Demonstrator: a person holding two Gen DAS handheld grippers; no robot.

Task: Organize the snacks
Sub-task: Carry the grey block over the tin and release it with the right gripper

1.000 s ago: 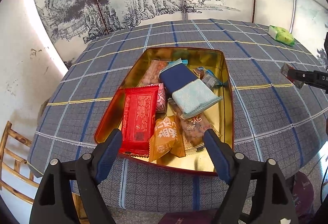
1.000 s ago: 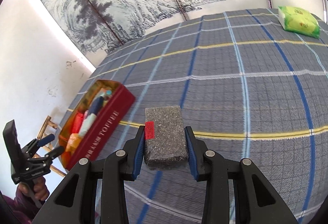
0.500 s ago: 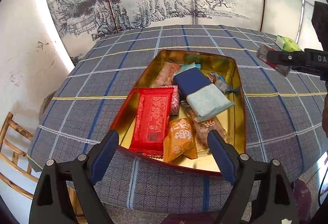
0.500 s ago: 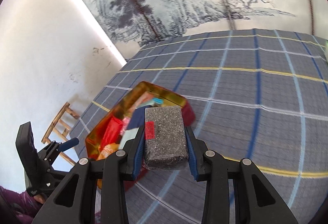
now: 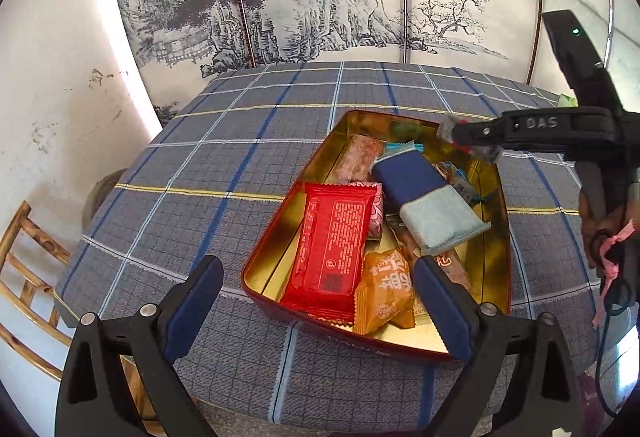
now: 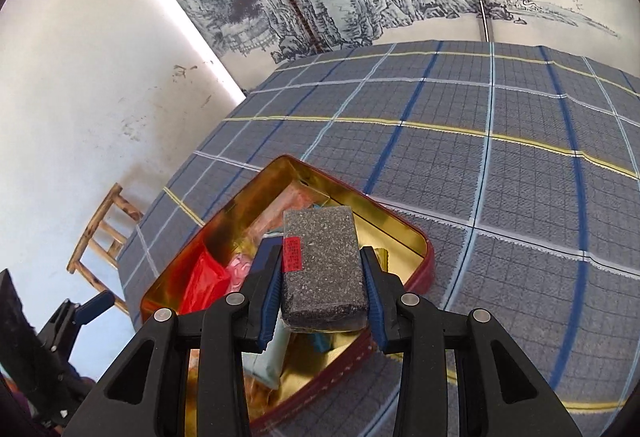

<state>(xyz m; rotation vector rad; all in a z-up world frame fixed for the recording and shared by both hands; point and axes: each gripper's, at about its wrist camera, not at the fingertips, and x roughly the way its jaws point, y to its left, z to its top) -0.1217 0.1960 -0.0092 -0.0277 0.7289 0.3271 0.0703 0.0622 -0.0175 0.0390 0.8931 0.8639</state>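
A: Right gripper [image 6: 322, 287] clamped on dark speckled bar [image 6: 322, 267], red sticker on its left edge. Now hanging over the tin [image 6: 408, 233], far-right end. A second ago out over bare plaid cloth, tin well off to the left; half a second ago just reaching the rim.

B: So carry leg basically done. Left gripper [image 5: 316, 301]?

A: Jaws spread wide, holding nothing, parked at the tin's near edge. Tin slid right in that view versus a second ago, so some drift of the left hand.

B: Contents?

A: Red packet [image 5: 334, 249], orange packet [image 5: 384, 291], navy and pale-blue pack [image 5: 428, 203], pinkish wrapped bars at the back. Already crowded. From left wrist view, bar showing at the tip of right gripper above the tin's far-right corner, not touching the contents as far as visible.

B: Meaning for the task?

A: Likely only lowering and letting go left for this item. Gold floor still bare along the right wall, best drop spot. Risk: landing on the navy pack and sitting tilted. Green pack [image 5: 567, 100] barely visible at far bench [image 5: 200, 173] edge, probably next.
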